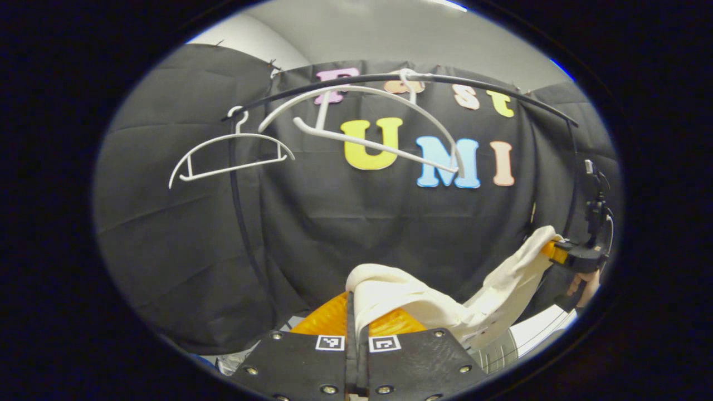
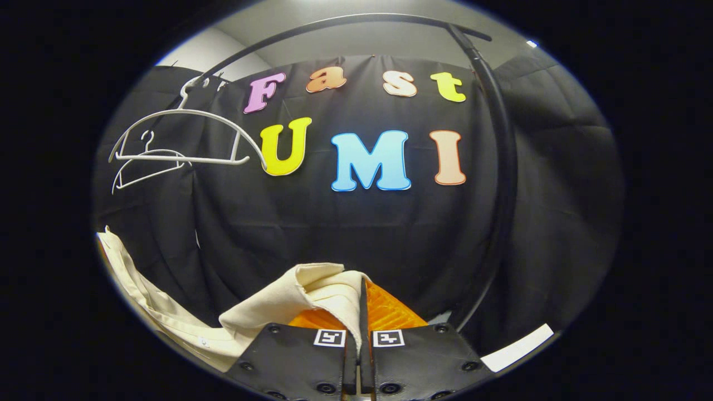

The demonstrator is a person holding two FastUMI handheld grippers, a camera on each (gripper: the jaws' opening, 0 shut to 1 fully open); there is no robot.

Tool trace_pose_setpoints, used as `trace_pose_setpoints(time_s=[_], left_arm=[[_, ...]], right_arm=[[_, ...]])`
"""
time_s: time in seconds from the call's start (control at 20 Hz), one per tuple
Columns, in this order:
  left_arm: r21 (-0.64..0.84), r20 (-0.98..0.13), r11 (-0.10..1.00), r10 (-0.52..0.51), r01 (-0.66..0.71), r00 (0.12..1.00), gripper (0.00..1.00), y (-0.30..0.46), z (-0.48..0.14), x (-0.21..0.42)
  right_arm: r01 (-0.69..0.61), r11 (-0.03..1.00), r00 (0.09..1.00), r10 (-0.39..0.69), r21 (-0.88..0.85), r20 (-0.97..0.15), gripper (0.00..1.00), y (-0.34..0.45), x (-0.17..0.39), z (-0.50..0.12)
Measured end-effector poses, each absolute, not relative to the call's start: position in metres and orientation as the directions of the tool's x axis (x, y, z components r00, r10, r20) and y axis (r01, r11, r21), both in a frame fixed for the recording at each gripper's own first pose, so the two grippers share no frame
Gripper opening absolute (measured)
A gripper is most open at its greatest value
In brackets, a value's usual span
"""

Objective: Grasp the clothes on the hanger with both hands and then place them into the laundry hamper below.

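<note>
Left gripper view
Left gripper (image 1: 356, 320): jaws drawn together, a fold of the garment pinched between both fingers.
Garment (image 1: 423, 303): cream woven cloth, soft and creased; it bunches at the left gripper's fingers and runs as a slack band to the right, up to the right gripper.
Right gripper (image 1: 557, 252): seen at the far right edge, its fingers closed on the garment's other end; a hand (image 1: 582, 284) holds it from below.
Hangers: two bare white plastic hangers, thin and curved; the near hanger (image 1: 362, 120) hangs tilted, the far hanger (image 1: 231, 156) hangs to its left.
Rail (image 1: 445, 81): slim black tube, bowed by the lens, carrying both hangers.
Room: matte black wrinkled cloth wall, pale ceiling above.

Right gripper view
Right gripper (image 2: 362, 320): jaws nearly closed, the garment's hemmed edge (image 2: 312, 289) clamped between them.
Garment: it drapes left and down, then rises along the left edge.
Hangers (image 2: 184, 139): both bare, at upper left.
Rack post (image 2: 501, 184): black tube curving down the right.
Hamper: cannot be told in either view.
</note>
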State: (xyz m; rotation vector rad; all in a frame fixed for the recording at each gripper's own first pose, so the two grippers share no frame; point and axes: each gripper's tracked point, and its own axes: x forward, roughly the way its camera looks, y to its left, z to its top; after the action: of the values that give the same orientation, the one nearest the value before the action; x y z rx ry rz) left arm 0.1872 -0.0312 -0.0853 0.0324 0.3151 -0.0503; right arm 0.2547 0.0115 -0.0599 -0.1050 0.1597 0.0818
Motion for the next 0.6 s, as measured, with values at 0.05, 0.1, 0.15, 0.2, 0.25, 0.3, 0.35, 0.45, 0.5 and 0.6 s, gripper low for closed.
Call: trace_pose_setpoints(time_s=[0.05,0.1,0.15,0.2,0.25,0.3,0.35,0.45,0.5,0.6], left_arm=[[0.017,-0.314,0.996,-0.073,0.082,0.947,0.01,-0.037,-0.089,0.193],[0.013,-0.319,0.994,-0.097,0.107,0.943,0.01,-0.043,-0.091,0.195],[0.013,-0.320,0.992,-0.118,0.129,0.940,0.01,-0.046,-0.094,0.198],[0.018,-0.318,0.988,-0.138,0.152,0.938,0.01,-0.050,-0.097,0.202],[0.018,-0.320,0.985,-0.158,0.173,0.934,0.01,-0.056,-0.102,0.209],[0.013,-0.324,0.980,-0.182,0.196,0.928,0.01,-0.061,-0.108,0.213],[0.004,-0.334,0.976,-0.206,0.220,0.920,0.01,-0.065,-0.116,0.216],[-0.014,-0.357,0.967,-0.242,0.254,0.902,0.01,-0.062,-0.133,0.213],[-0.017,-0.366,0.963,-0.255,0.268,0.895,0.01,-0.061,-0.142,0.212],[-0.024,-0.393,0.957,-0.276,0.290,0.877,0.01,-0.062,-0.160,0.208]], right_arm=[[-0.066,0.992,0.986,0.048,-0.104,-0.162,0.04,0.007,0.246,-0.060],[-0.041,0.994,0.985,0.024,-0.099,-0.168,0.04,0.004,0.239,-0.061],[-0.024,0.996,0.983,0.008,-0.087,-0.181,0.04,0.004,0.231,-0.065],[-0.008,0.997,0.982,-0.006,-0.072,-0.191,0.04,0.004,0.224,-0.067],[0.007,0.998,0.980,-0.019,-0.063,-0.198,0.04,0.005,0.216,-0.069],[0.020,0.998,0.977,-0.032,-0.058,-0.209,0.04,0.007,0.210,-0.073],[0.027,0.998,0.974,-0.038,-0.054,-0.223,0.04,0.011,0.201,-0.078],[0.031,0.998,0.965,-0.043,-0.051,-0.257,0.04,0.021,0.185,-0.089],[0.030,0.998,0.960,-0.042,-0.047,-0.277,0.04,0.027,0.178,-0.096],[0.029,0.999,0.946,-0.037,-0.030,-0.321,0.04,0.038,0.168,-0.113]])
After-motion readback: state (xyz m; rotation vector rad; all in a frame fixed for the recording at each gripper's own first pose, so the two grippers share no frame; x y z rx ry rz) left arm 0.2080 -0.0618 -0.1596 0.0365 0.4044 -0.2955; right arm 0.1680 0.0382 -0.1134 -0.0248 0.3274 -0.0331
